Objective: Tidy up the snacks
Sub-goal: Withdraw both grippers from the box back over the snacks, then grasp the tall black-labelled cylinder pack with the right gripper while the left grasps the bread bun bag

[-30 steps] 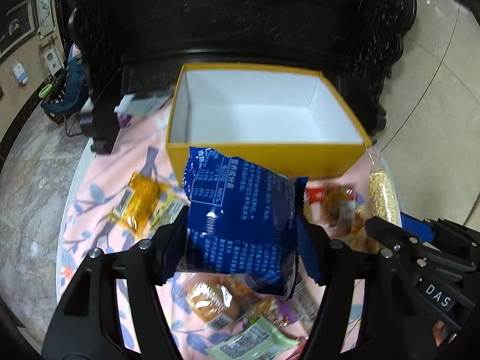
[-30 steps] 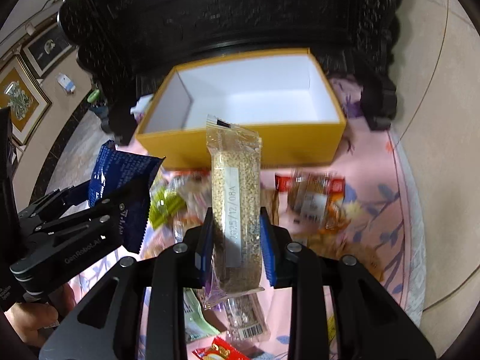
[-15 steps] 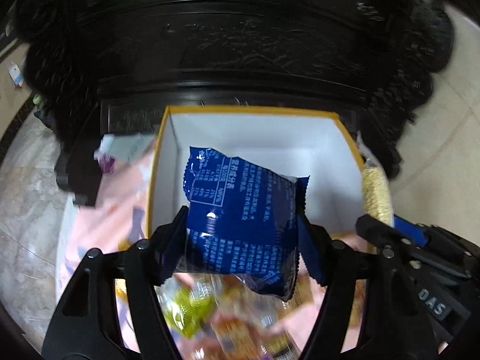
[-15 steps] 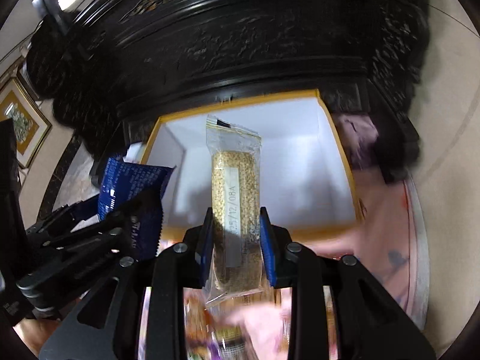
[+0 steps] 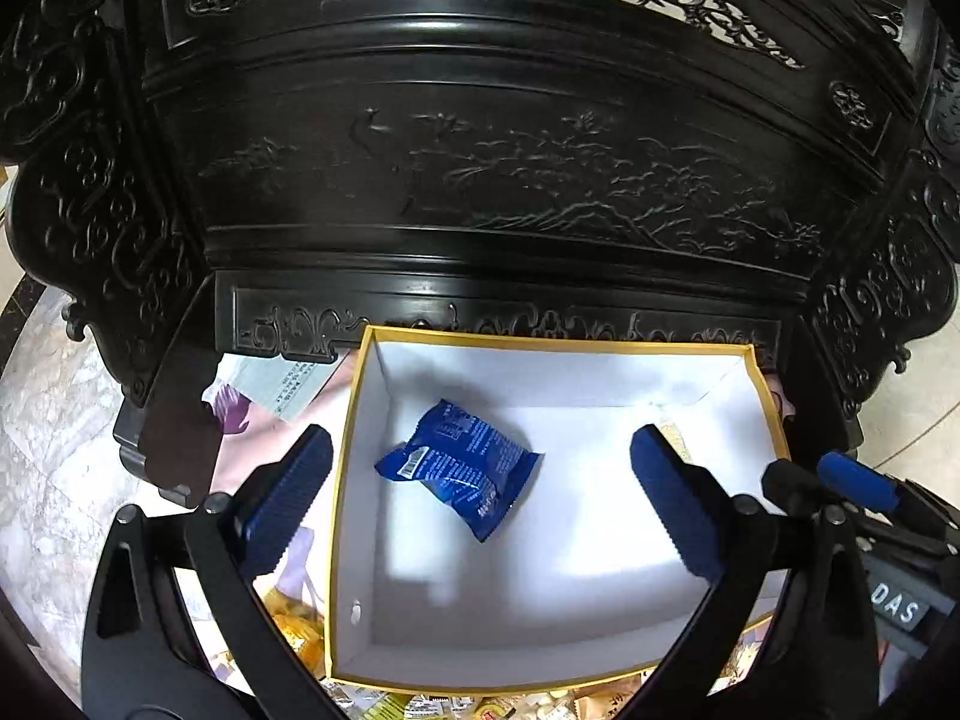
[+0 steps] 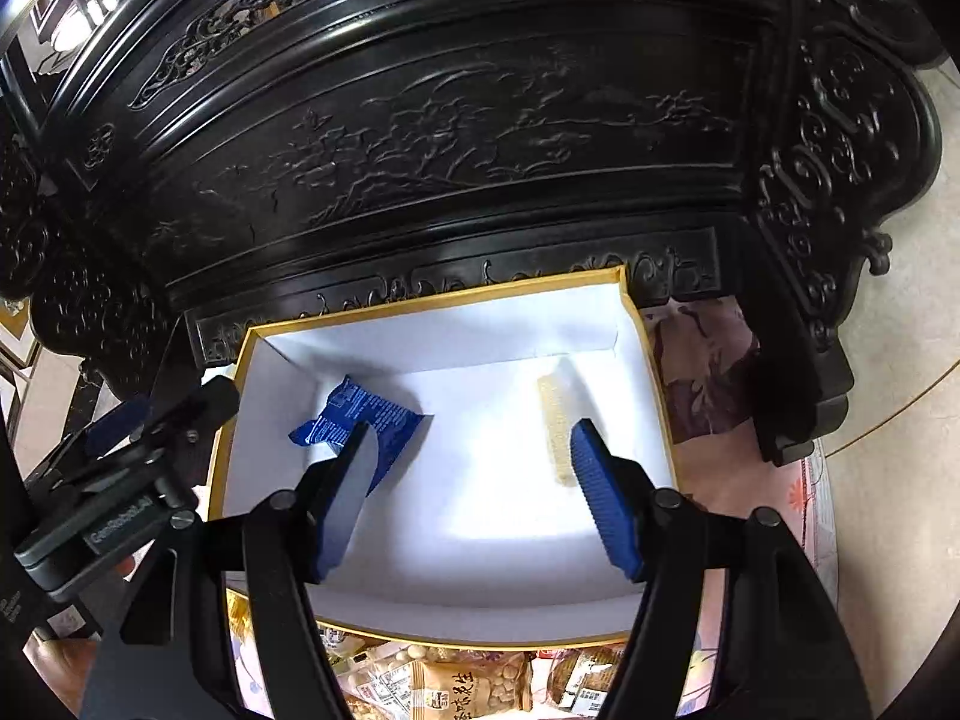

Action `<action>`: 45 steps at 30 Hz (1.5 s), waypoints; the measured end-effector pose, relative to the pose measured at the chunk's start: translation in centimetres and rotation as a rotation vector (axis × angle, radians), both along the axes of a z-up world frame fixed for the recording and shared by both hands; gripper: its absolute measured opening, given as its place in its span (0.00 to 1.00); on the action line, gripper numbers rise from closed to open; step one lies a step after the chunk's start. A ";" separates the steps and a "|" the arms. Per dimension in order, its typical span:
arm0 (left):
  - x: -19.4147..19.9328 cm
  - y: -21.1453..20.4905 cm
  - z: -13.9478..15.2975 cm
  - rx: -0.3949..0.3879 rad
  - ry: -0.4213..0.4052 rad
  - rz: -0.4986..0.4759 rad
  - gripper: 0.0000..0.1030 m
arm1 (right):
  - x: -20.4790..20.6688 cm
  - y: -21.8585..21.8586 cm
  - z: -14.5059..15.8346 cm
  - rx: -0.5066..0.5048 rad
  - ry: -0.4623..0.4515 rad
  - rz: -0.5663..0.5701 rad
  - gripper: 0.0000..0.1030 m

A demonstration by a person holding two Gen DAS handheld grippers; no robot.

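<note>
A yellow box with a white inside point(image 5: 600, 348) point(image 6: 420, 300) stands against dark carved furniture. On its floor lies a blue snack packet point(image 5: 459, 468) point(image 6: 366, 414), left of centre. A clear packet of pale grain bar point(image 6: 555, 426) point(image 5: 675, 438) lies on the right side of the floor. My left gripper point(image 5: 477, 450) hangs over the box, its jaws opening wide, with nothing pressed between them. My right gripper point(image 6: 471, 438) also hovers over the box, its jaws opening, and the grain bar lies free beside its right finger.
Several loose snack packets point(image 6: 468, 684) point(image 5: 294, 630) lie on the pink flowered cloth point(image 6: 708, 360) in front of the box. Carved black furniture point(image 5: 480, 150) rises right behind it. A paper leaflet point(image 5: 288, 387) lies left of the box.
Both grippers moved forward over the box and opened. The blue packet dropped from the left one and the grain bar from the right one onto the box floor.
</note>
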State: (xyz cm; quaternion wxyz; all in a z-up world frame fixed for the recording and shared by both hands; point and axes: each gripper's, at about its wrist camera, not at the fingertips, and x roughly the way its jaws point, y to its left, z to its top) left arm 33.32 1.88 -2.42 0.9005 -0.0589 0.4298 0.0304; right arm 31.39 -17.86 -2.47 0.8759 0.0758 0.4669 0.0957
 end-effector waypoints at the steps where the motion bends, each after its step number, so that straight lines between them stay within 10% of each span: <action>1: -0.3 -0.1 0.1 -0.002 0.003 -0.008 0.98 | 0.0 -0.1 -0.1 0.009 0.006 0.002 0.66; 5: -2.3 -0.4 0.3 0.002 0.013 -0.044 0.98 | -1.4 -0.2 -0.6 0.042 0.013 0.029 0.70; 8: -5.0 -0.5 0.2 0.000 0.018 -0.076 0.98 | -3.7 -0.5 -1.1 0.053 0.031 0.058 0.99; 23: -24.8 1.1 -12.4 -0.008 0.306 -0.110 0.98 | -24.3 2.6 -13.7 -0.025 0.355 0.319 0.99; 31: -26.8 2.0 -14.8 0.025 0.335 -0.052 0.98 | -25.0 4.0 -16.5 -0.063 0.323 0.315 0.98; 45: -27.1 1.7 -15.4 0.014 0.352 -0.051 0.98 | -26.0 5.5 -20.1 -0.226 0.345 0.354 0.69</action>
